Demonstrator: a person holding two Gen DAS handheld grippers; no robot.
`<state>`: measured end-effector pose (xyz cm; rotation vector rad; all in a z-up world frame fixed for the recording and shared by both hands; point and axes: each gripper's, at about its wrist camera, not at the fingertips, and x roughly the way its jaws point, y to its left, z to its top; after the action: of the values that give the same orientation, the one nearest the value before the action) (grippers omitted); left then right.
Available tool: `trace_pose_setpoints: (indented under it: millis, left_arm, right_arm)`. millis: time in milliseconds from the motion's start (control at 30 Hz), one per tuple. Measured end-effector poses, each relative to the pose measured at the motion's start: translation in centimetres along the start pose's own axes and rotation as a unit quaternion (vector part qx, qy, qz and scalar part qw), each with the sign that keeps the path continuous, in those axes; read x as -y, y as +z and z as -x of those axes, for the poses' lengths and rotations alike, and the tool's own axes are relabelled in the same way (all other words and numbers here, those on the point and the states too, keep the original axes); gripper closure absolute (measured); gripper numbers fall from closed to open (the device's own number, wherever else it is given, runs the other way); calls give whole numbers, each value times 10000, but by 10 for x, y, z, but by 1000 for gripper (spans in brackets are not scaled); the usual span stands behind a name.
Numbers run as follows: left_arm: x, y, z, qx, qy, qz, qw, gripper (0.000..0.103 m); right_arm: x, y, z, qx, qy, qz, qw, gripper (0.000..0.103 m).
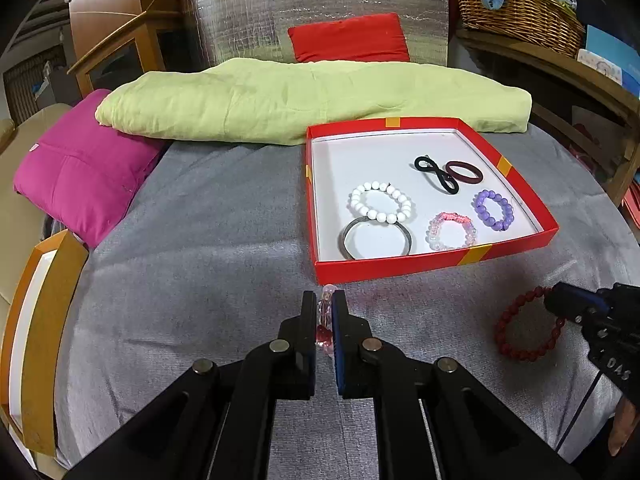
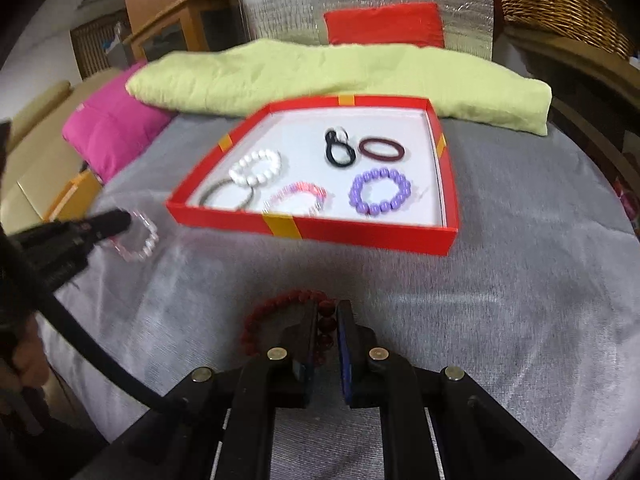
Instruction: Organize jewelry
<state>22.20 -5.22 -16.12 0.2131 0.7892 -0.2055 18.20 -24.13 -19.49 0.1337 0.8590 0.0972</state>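
1. Left wrist view: left gripper (image 1: pixel 323 312) closed narrowly on a clear pink bead bracelet (image 1: pixel 325 334), just before the near wall of the red box (image 1: pixel 400 266).
2. Right wrist view: right gripper (image 2: pixel 328 320) clamps a dark red bead bracelet (image 2: pixel 280 308) over the grey cloth (image 2: pixel 500 320); picture blurred.
3. Box contents: white bead bracelet (image 1: pixel 381 202) overlapping a metal bangle (image 1: pixel 376 238), pink bracelet (image 1: pixel 452 231), purple bracelet (image 1: pixel 494 209), black hair tie (image 1: pixel 436 174), maroon hair tie (image 1: pixel 464 171).
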Motion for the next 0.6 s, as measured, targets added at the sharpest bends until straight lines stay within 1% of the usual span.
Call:
trace_pose_setpoints:
  millis: [200,367,600]
  left_arm:
    - [1,0,0,-13,13,11,10000,95]
    - [3,1,0,1,22,21,10000,95]
    - [9,6,1,50,-1,31,10000,95]
  right_arm:
    - [7,7,14,305,402,-361,9981,93]
    - [9,10,22,542,484,-496,9961,93]
    - [11,10,26,603,516,-558,9953,93]
